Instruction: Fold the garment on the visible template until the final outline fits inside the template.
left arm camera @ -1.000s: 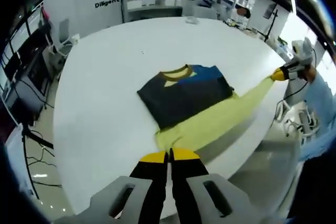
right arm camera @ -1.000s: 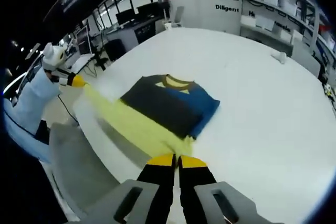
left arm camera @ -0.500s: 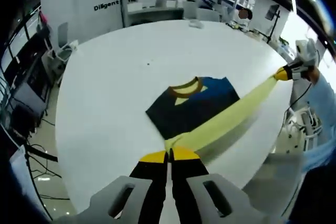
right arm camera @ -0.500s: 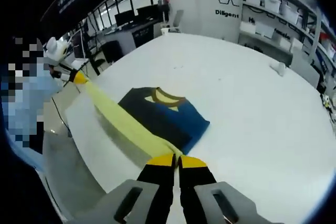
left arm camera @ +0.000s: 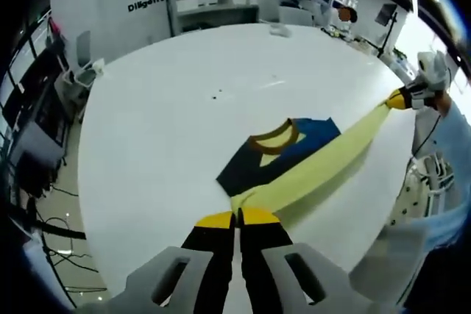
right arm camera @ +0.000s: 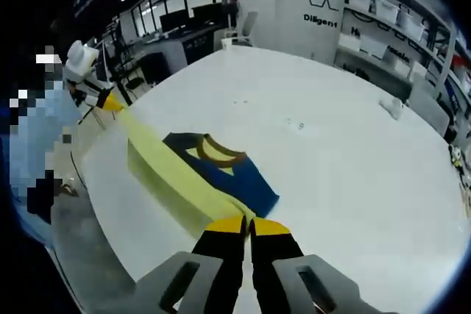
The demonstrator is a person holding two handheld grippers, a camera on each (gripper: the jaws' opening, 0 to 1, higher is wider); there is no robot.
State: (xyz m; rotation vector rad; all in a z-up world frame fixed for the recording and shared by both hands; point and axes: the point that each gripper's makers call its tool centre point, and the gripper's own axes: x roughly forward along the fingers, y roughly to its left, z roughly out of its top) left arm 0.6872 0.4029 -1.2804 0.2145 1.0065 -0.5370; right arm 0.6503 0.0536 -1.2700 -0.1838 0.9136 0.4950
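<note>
Two grippers pinch opposite ends of the garment's yellow hem, stretched taut above the white worktop point(left arm camera: 147, 123). Left gripper point(left arm camera: 237, 216) has its jaws pressed together on one corner; right gripper point(right arm camera: 248, 223) clamps the other. The garment point(left arm camera: 283, 152), dark with a blue part and mustard collar, lies partly folded on the worktop near its edge, its collar end flat.

The yellow hem point(left arm camera: 316, 174) of the garment point(left arm camera: 283, 154), once sagging toward the table point(left arm camera: 162, 108) edge, now stretches taut between the left claw point(left arm camera: 237, 218) and right claw point(right arm camera: 246, 224), covering more of the dark body than a second ago.
</note>
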